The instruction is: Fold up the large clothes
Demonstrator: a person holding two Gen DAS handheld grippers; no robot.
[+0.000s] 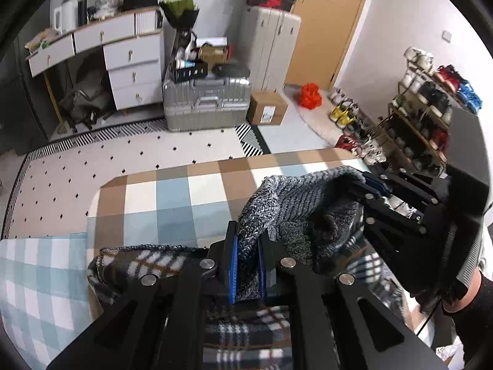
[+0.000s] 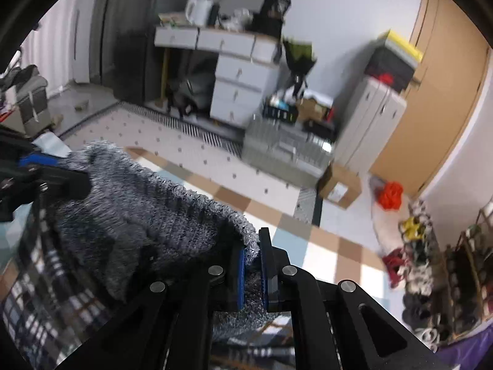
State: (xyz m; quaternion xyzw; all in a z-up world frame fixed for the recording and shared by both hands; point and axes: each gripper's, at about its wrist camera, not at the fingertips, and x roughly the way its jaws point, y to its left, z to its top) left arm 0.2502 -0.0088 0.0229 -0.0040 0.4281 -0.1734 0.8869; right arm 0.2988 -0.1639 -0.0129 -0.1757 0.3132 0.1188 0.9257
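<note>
A grey knitted garment with a dark plaid side hangs lifted over the checked bed cover. My left gripper is shut on one part of its grey knit edge, blue pads pressing the cloth. My right gripper is at the right in the left wrist view, shut on the same edge further along. In the right wrist view my right gripper pinches the grey knit between blue pads; my left gripper holds the far end at the left.
Beyond the bed lie a spotted rug, a silver suitcase, a cardboard box and white drawers. A shoe rack stands at the right. A person's dark sleeve shows at the lower right.
</note>
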